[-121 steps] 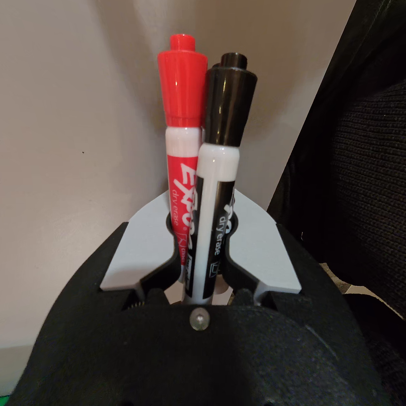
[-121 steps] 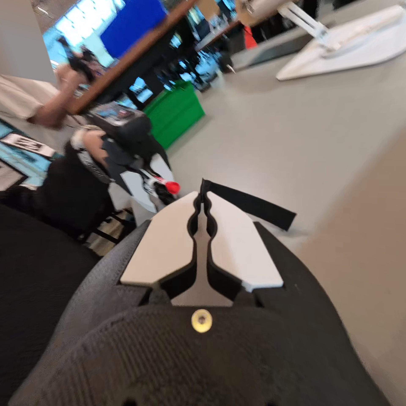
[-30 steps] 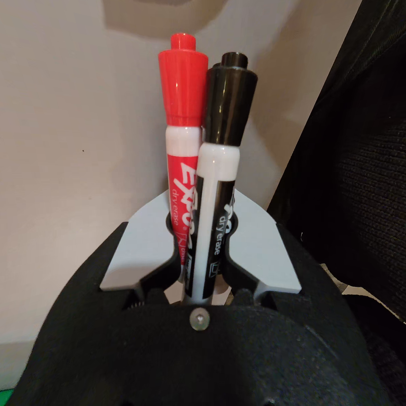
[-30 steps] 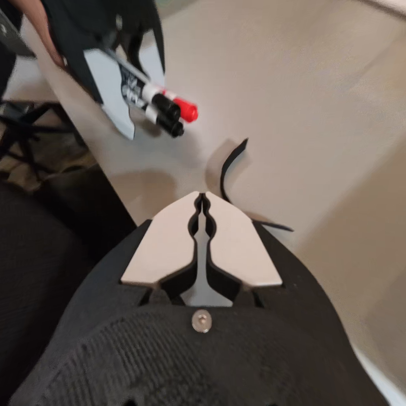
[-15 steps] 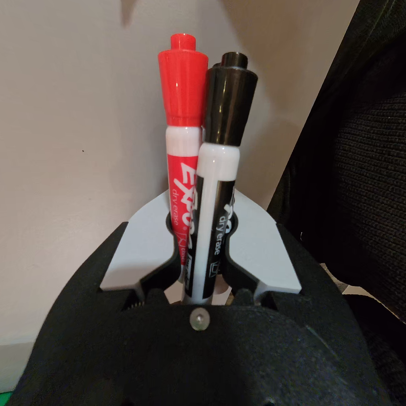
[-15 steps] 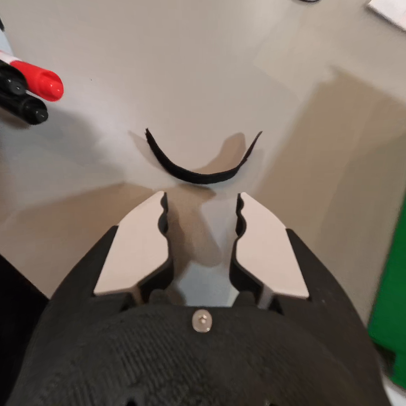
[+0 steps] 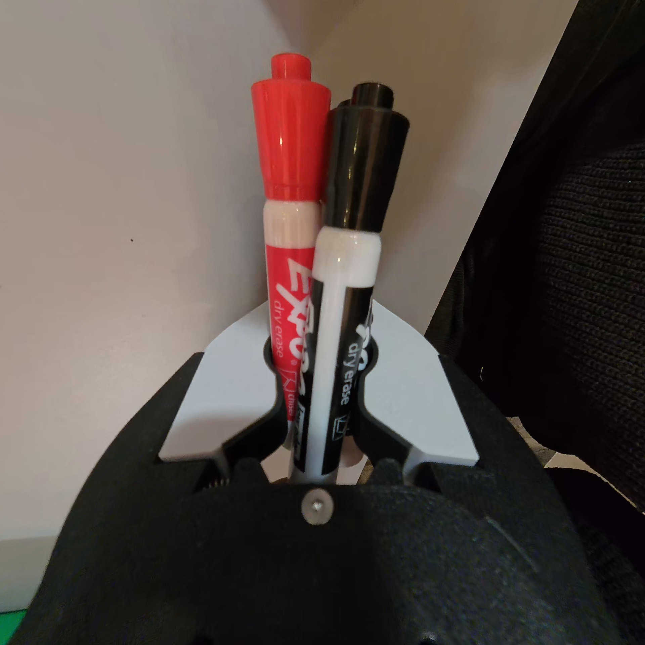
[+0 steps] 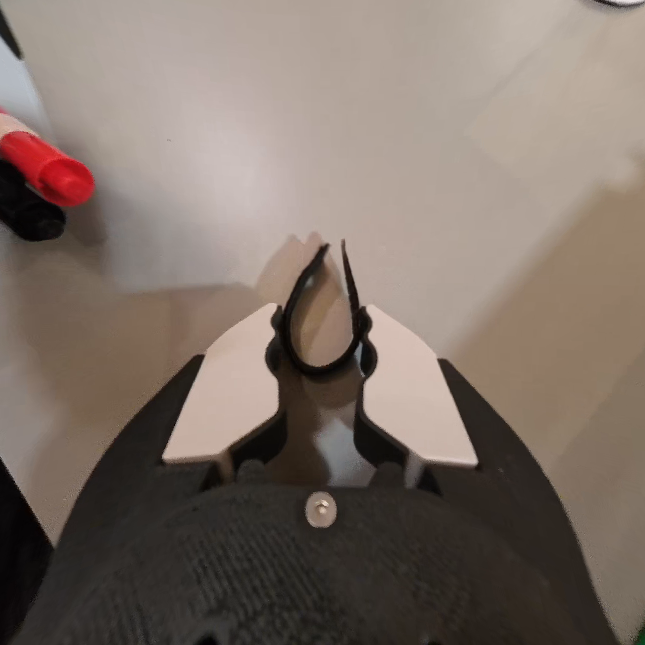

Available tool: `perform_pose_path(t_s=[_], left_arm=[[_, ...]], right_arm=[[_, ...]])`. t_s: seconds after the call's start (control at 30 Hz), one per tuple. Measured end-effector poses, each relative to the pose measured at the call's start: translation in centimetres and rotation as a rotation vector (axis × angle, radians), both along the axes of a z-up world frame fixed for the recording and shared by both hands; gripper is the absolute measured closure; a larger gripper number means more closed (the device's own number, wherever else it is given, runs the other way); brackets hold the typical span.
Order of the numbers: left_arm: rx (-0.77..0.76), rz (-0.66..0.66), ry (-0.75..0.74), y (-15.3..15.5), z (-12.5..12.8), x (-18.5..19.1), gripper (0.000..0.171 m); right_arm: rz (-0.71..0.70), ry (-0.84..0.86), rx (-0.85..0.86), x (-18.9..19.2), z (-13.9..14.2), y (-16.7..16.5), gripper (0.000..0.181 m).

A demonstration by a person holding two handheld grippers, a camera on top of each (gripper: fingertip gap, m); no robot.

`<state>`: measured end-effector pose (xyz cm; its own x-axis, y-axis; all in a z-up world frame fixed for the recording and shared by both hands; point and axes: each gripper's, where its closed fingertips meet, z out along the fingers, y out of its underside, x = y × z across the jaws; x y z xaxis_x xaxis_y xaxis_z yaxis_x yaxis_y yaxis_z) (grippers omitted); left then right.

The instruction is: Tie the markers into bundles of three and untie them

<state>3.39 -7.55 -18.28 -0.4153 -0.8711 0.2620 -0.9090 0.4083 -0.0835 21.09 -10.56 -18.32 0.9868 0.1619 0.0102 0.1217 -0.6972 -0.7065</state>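
L gripper (image 7: 319,335) clamps markers (image 7: 324,279), caps up, frame centre. R gripper (image 8: 321,314) pinches black strap (image 8: 316,335) into U, centre frame, over table (image 8: 384,122).

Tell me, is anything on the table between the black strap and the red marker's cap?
No. In the right wrist view, only bare table lies between the black strap and the red marker's cap.

Printed lettering on two marker barrels, left wrist view: white print on the red marker (image 7: 291,265)'s red label; white print on the black marker (image 7: 349,286)'s black label strip. Each also bears a small box symbol. Wording not transcribed. Right wrist view: no legible writing.
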Motion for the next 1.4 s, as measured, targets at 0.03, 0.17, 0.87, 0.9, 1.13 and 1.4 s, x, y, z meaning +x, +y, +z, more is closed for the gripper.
perform_pose_path(t_s=[0.03, 0.17, 0.87, 0.9, 1.13, 1.4], left_arm=[[0.0, -0.001, 0.0, 0.0, 0.0, 0.0, 0.128], [-0.006, -0.002, -0.002, 0.0, 0.0, 0.0, 0.128], [-0.137, 0.003, -0.169, 1.1, 2.6, 0.6, 0.128], [-0.14, 0.002, -0.176, 1.1, 2.8, 0.6, 0.128], [-0.163, -0.006, -0.198, 0.1, 3.9, 0.8, 0.129], [-0.156, -0.016, -0.181, -0.6, 3.4, 1.0, 0.13]], right_arm=[[0.008, -0.011, 0.015, -0.1, 0.2, 0.0, 0.137], [0.047, 0.022, 0.067, -1.4, 1.1, 0.0, 0.133], [0.084, 0.699, 0.697, -8.4, 11.5, 0.7, 0.127], [0.064, 0.733, 0.705, -8.6, 11.5, 0.8, 0.127], [0.036, 0.96, 0.691, -10.4, 10.9, 1.4, 0.129], [0.08, 1.034, 0.636, -12.6, 10.5, 1.7, 0.124]])
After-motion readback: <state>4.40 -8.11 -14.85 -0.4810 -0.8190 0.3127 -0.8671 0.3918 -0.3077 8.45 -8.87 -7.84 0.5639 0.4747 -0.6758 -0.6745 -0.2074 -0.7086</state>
